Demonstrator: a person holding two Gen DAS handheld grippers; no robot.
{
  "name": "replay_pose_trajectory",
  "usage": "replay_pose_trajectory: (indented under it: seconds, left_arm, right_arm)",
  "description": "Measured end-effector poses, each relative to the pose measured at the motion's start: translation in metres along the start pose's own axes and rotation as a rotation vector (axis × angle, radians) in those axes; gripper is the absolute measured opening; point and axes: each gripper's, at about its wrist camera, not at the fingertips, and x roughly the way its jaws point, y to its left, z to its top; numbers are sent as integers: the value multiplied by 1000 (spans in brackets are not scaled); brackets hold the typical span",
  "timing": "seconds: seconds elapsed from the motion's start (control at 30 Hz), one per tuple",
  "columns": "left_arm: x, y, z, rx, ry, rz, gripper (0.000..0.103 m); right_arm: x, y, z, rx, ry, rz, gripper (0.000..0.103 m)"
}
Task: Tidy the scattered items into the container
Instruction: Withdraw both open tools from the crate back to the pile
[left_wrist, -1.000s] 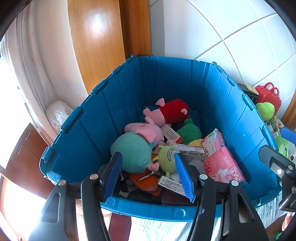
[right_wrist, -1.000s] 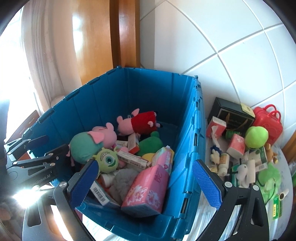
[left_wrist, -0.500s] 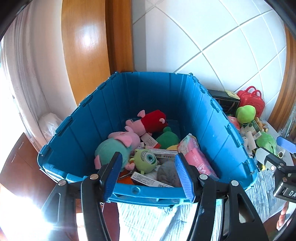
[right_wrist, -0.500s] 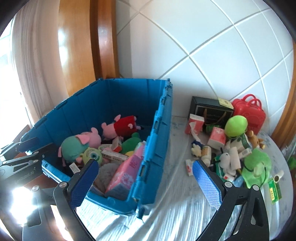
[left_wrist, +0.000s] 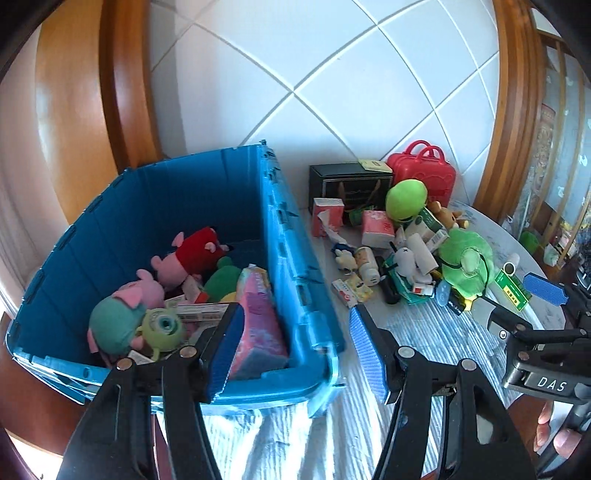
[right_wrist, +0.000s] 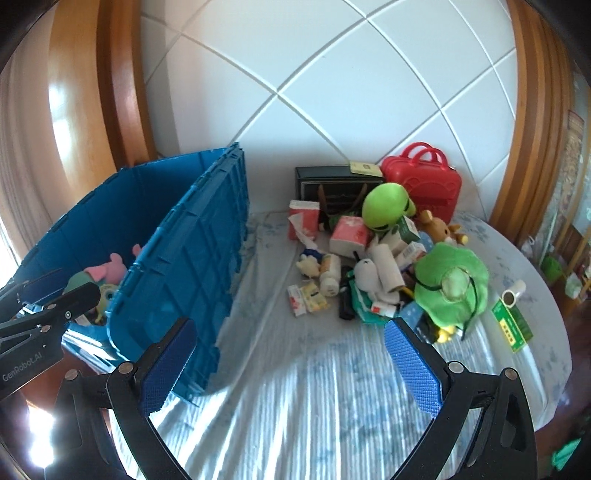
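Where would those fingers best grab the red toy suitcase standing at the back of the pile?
Probably by the twin loop handles on top of the red toy suitcase. It stands upright against the wall, with the green plush crowding its front, so its broad faces are blocked. Coming down from above with the right gripper, which is open and empty, one finger each side of the handles, looks cleanest.

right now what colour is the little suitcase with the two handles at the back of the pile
Red. The suitcase shows best in the right wrist view, against the white wall.
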Motion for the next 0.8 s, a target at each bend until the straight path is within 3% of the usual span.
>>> replay_pose_trajectory:
  seconds: [0.33, 0.47, 0.63, 0.8]
  left_arm:
    - [59, -133, 7, -32, 72, -6, 59]
    - [85, -185, 4, -50, 138, -5, 59]
    - [102, -226, 4, -32, 182, 17, 59]
    - [113, -241, 9, -4, 176, 7, 59]
  right_arm:
    - [32, -146, -14, 8, 89, -26, 103]
    - [47, -211, -17, 0, 138, -42, 103]
    - [58, -281, -28, 59, 183, -69, 103]
    - [63, -326, -39, 136, 208, -101, 103]
